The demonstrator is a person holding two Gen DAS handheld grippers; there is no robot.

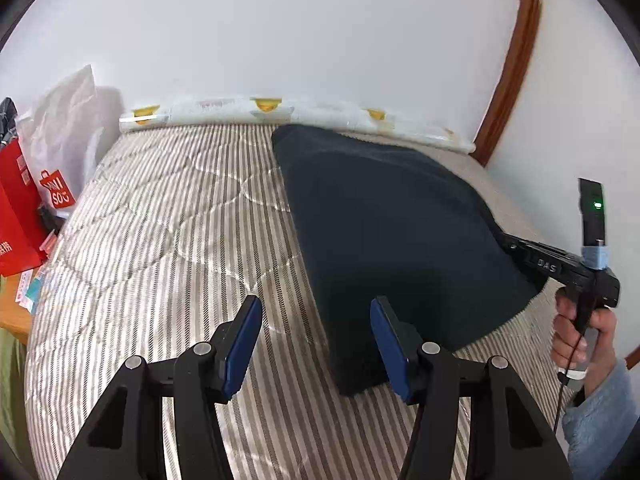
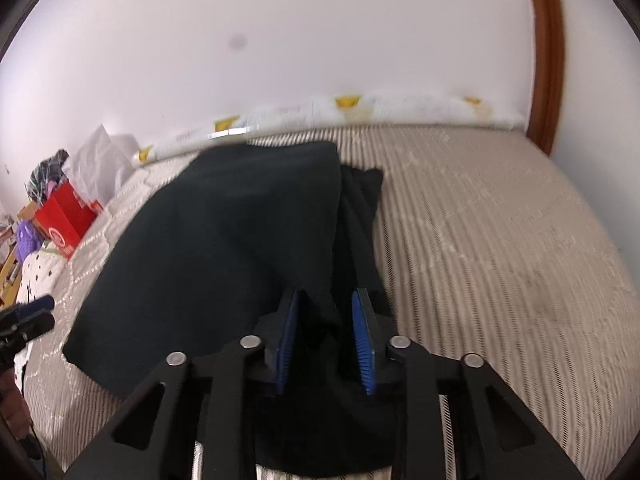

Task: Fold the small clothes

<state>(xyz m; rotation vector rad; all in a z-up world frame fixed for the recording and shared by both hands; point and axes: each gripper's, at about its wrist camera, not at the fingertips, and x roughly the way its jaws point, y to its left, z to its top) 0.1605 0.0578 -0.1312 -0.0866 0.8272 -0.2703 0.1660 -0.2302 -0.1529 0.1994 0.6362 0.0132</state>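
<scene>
A dark navy garment [image 1: 392, 216] lies on the striped mattress [image 1: 168, 216], folded lengthwise. My left gripper [image 1: 316, 344] is open and empty, its fingers straddling the garment's near left corner just above the bed. In the right wrist view the same garment [image 2: 224, 240] stretches away from me, with a folded layer along its right side. My right gripper [image 2: 326, 332] has its blue pads [image 2: 362, 336] either side of the cloth's near edge, with bunched fabric between them. The right gripper body [image 1: 560, 268] shows at the garment's right edge in the left wrist view.
A rolled white quilt [image 1: 296, 114] lies along the wall at the bed's far edge. Red shopping bags [image 1: 24, 208] and white bags stand at the left of the bed. A wooden door frame [image 1: 516, 60] rises at the right. The left gripper tip [image 2: 28, 316] shows at left.
</scene>
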